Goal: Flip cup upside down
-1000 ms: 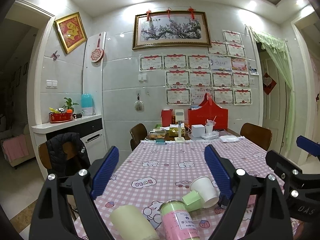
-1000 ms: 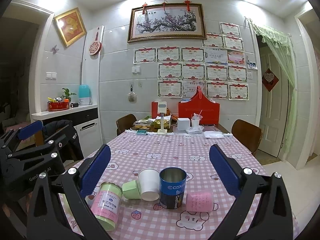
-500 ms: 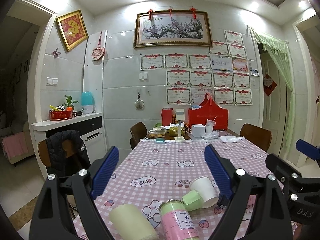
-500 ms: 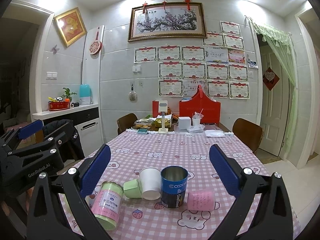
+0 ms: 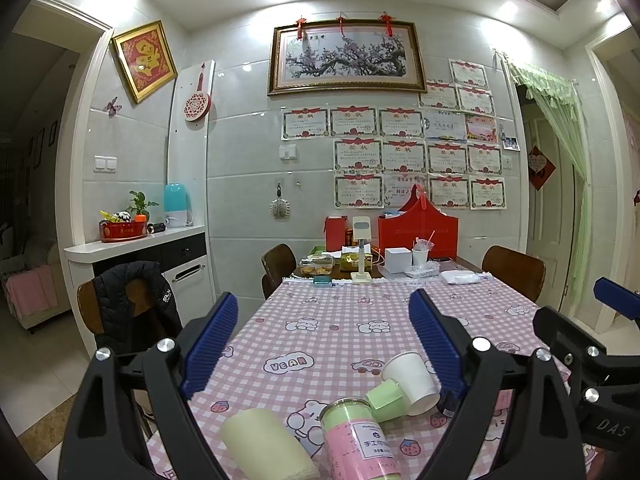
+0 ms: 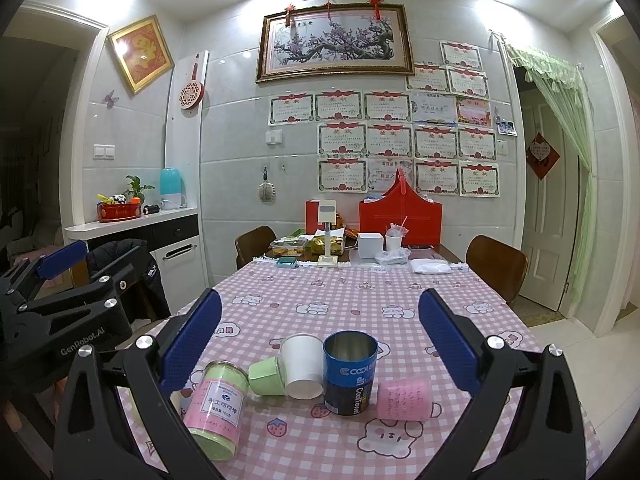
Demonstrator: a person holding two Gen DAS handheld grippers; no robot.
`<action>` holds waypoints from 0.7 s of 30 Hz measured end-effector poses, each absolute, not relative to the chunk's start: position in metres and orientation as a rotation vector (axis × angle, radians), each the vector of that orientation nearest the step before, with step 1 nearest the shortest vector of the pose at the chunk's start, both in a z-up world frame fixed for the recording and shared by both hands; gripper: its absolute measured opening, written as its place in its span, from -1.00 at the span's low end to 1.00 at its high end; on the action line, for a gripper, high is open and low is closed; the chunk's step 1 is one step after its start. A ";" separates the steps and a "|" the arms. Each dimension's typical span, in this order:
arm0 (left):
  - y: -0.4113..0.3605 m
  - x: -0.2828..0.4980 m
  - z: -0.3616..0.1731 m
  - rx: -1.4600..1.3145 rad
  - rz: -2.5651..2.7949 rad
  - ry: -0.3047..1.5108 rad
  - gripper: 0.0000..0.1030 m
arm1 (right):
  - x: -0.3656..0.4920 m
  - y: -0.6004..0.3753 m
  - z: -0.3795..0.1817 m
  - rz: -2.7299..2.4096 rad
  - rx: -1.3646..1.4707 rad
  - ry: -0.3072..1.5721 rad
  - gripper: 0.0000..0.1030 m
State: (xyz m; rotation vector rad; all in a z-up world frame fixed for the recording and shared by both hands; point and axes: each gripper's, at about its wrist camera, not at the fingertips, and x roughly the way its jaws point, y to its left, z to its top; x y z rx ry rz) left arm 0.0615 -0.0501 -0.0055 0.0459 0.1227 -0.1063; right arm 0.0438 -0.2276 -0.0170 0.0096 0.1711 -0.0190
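My left hand-held gripper [image 5: 324, 340] is spread wide above the near end of the tabletop [image 5: 320, 332], which has a pink checked cloth with small cartoon animals, and it holds nothing. My right hand-held gripper [image 6: 320, 334] is also spread wide and holds nothing.

In the right wrist view, a row of containers is on the cloth between the blue pads. The white paper cup [image 6: 302, 366] lies on its side, with its open mouth turned toward me. A light green paper cup [image 6: 266, 376] lies on its side too, just to the left of the white one, and they seem to touch. To the right of the white cup a blue metal tin with white letters [image 6: 351, 372] stands upright with its open top up. A pink cylinder with small writing [image 6: 404, 396] lies on its side just beside the tin, on the right. At the left end a round can with a pale green top and a pink label [image 6: 218, 404] stands tilted in the picture.

In the left wrist view a pale yellow cylinder [image 5: 264, 444] lies near the lower edge, left of the pink-label can.
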 end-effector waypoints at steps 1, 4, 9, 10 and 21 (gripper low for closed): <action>-0.050 0.061 -0.005 0.046 -0.107 0.123 0.67 | 0.044 -0.227 -0.017 -0.019 0.010 0.171 0.85; -0.050 0.062 -0.006 0.044 -0.106 0.122 0.67 | 0.044 -0.228 -0.017 -0.018 0.012 0.172 0.85; -0.050 0.062 -0.006 0.045 -0.106 0.122 0.67 | 0.044 -0.227 -0.017 -0.018 0.012 0.171 0.85; -0.049 0.061 -0.006 0.046 -0.106 0.121 0.67 | 0.044 -0.227 -0.017 -0.017 0.012 0.171 0.85; -0.049 0.062 -0.006 0.050 -0.106 0.123 0.67 | 0.045 -0.223 -0.016 -0.012 0.011 0.169 0.85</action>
